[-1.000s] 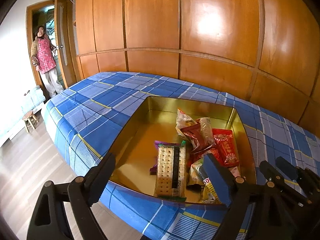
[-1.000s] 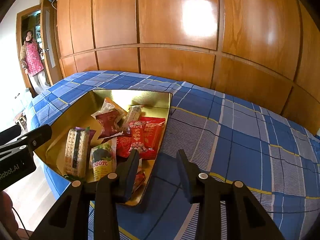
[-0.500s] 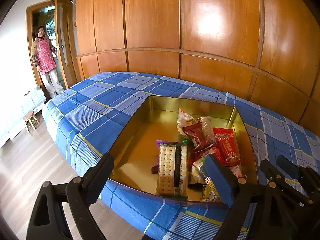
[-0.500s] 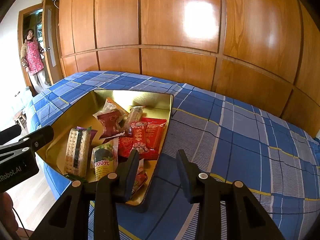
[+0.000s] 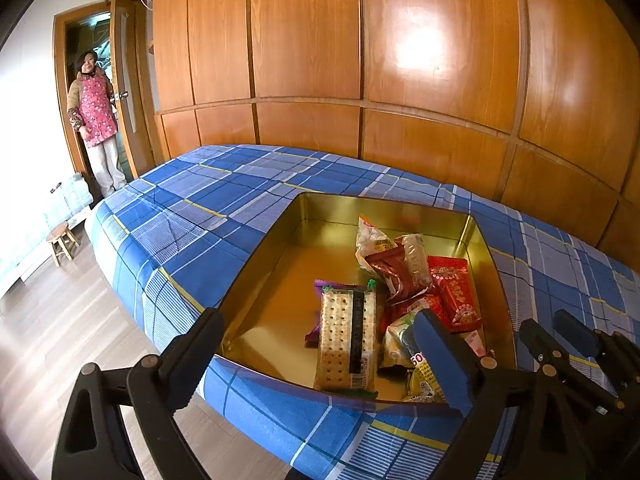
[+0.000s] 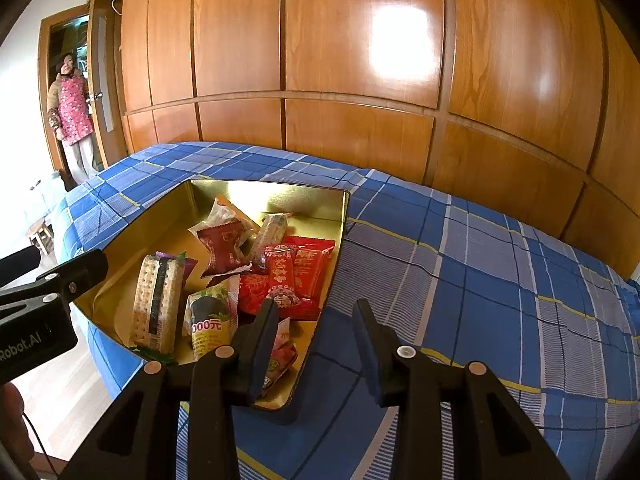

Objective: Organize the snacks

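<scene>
Snack packets (image 5: 400, 304) lie gathered inside a gold tin (image 5: 280, 264) on a blue plaid bed (image 5: 192, 216); left gripper (image 5: 320, 356) wide apart, right gripper (image 6: 316, 328) moderately parted, both empty, poised above.

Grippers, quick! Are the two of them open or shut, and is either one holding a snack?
Left gripper: open, fingers spread wide, holding nothing.
Right gripper: open, fingers apart, holding nothing.

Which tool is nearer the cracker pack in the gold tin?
Left. The left tool, open, is lined up right in front of the cracker pack; the right tool, also open, sits off toward the tin's right edge.
</scene>
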